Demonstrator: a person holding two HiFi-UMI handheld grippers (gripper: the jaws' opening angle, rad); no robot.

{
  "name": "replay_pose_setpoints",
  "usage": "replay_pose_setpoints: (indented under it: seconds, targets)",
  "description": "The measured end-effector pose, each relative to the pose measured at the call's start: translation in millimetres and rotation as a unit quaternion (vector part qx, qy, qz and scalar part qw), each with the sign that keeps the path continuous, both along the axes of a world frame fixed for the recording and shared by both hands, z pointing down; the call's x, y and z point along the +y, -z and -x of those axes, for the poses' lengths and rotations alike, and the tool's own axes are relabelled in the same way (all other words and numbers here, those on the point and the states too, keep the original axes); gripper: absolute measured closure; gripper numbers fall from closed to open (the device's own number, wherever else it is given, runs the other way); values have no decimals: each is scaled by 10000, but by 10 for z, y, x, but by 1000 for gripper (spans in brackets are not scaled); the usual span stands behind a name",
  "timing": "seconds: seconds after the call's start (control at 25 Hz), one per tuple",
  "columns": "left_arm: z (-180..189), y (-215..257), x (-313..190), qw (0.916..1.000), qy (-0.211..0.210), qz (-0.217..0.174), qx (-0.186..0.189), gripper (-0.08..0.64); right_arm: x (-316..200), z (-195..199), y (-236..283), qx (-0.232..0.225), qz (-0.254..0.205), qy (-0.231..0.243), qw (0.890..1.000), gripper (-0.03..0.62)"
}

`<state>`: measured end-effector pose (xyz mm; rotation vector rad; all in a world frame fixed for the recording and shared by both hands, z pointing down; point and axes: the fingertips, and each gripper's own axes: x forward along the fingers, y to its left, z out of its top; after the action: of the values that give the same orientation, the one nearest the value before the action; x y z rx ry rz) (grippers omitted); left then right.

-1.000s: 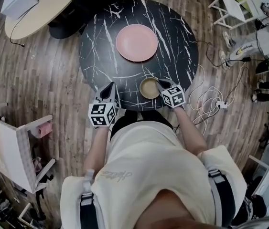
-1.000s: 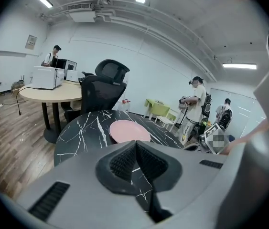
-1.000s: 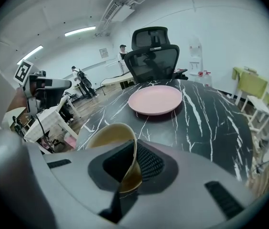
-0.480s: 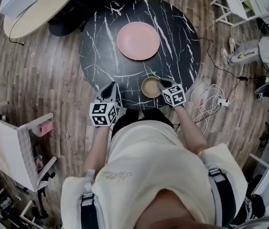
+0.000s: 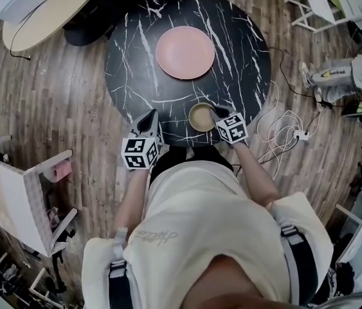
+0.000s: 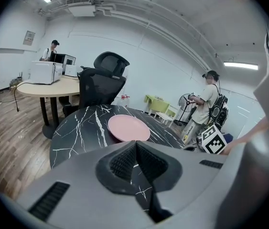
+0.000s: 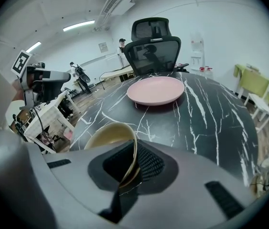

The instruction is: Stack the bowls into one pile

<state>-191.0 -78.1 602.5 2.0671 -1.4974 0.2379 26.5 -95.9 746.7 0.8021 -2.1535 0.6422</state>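
A small tan bowl [image 5: 200, 117] sits near the front edge of the round black marble table [image 5: 129, 63]. My right gripper [image 5: 214, 116] is shut on its right rim, and the right gripper view has the rim [image 7: 106, 136] pinched between the pads [image 7: 146, 162]. Farther back, at the table's middle, lies a wide, shallow pink bowl [image 5: 184, 52], also seen in both gripper views [image 7: 156, 90] [image 6: 128, 128]. My left gripper [image 5: 147, 118] hovers at the table's front left edge, shut and empty [image 6: 135, 149].
A black office chair [image 5: 97, 18] and a beige oval table [image 5: 45, 11] stand behind the marble table. White cables and a power strip [image 5: 296, 136] lie on the wooden floor at the right. A white frame [image 5: 20, 198] stands at the left. A person's legs [image 5: 341, 79] are at the far right.
Both grippers and both bowls stay where they were. Only the head view shifts slightly, and the person's legs at the right move.
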Motion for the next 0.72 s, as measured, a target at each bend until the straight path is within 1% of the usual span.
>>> replay_pose_setpoints:
  seconds: [0.36,0.72]
  targets:
    - [-34,14,-61,10000,-84,-3,-45,540,-12,32,-8,41,-136,116,9998,563]
    - [-114,12,-88,9999,-126,0,-22,540,5,47,30,125,-245,319,9991,541]
